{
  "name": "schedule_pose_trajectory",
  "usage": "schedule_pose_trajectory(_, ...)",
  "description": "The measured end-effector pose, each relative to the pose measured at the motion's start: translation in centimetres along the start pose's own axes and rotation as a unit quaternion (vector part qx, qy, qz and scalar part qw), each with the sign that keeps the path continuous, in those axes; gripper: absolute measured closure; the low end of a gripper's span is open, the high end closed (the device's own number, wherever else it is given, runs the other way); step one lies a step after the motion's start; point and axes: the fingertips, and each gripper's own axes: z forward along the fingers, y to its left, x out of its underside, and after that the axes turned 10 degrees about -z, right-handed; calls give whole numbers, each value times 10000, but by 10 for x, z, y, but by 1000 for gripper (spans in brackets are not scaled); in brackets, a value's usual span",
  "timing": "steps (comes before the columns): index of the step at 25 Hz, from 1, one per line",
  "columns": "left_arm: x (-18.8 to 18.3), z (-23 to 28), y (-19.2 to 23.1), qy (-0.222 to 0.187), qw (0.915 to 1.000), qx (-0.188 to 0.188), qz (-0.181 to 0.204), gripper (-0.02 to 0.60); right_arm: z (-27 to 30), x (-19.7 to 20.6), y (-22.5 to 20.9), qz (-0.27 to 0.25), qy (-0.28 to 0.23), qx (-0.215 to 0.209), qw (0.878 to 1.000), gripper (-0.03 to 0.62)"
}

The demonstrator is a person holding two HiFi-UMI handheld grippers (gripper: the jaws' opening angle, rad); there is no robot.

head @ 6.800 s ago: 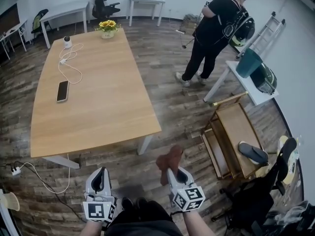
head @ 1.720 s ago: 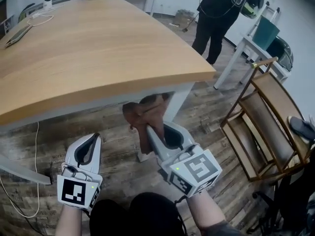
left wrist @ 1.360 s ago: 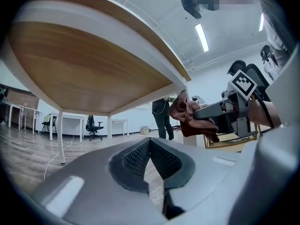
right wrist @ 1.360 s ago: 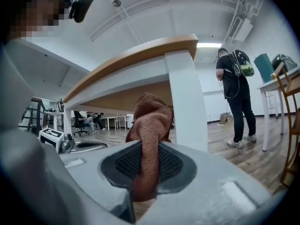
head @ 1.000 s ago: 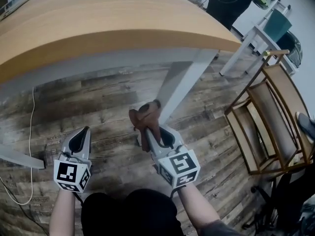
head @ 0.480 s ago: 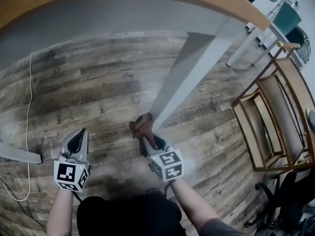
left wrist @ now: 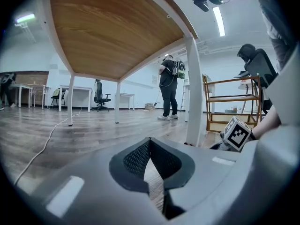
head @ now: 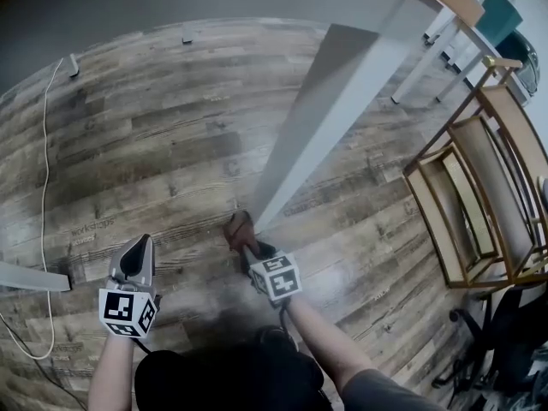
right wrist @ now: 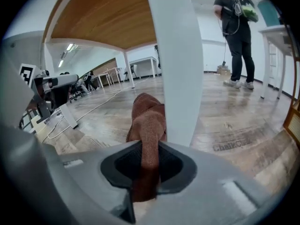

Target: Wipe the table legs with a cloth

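Clamps a rust-brown fabric cloth (right wrist: 147,121) (head: 238,229) tight in the right gripper (right wrist: 147,165) (head: 247,248), pressed against the lower end of the slanted white table leg (right wrist: 173,64) (head: 317,135), close above the grey-brown wood-plank floor (head: 154,144). Holds the left gripper (left wrist: 151,163) (head: 137,251) well apart from that leg, jaws closed together on nothing.

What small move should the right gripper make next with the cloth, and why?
Probably slide the brown cloth upward along the white table leg. The right gripper is shut on the cloth, which sits against the leg close to the floor, so the length above is likely unwiped.
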Motion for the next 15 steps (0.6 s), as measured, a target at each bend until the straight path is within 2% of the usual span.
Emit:
schedule_pose_trajectory(3, 10, 6, 4, 104, 9997, -150, -155, 563, 5, 16, 10, -119, 244, -282, 9992, 531)
schedule_pose_trajectory(7, 3, 22, 0, 93, 9996, -179, -222, 563, -34, 1, 13, -247, -255, -463, 9983, 531)
schedule_pose_trajectory(11, -45, 30, -18, -284, 9996, -54, -20, 563, -112, -31, -17, -453, -704, -464, 9954, 531)
schedule_pose_trajectory(15, -106, 35, -46, -571, 9982, 22, 193, 563, -186, -82, -77, -876, -1237, -80, 9884, 531)
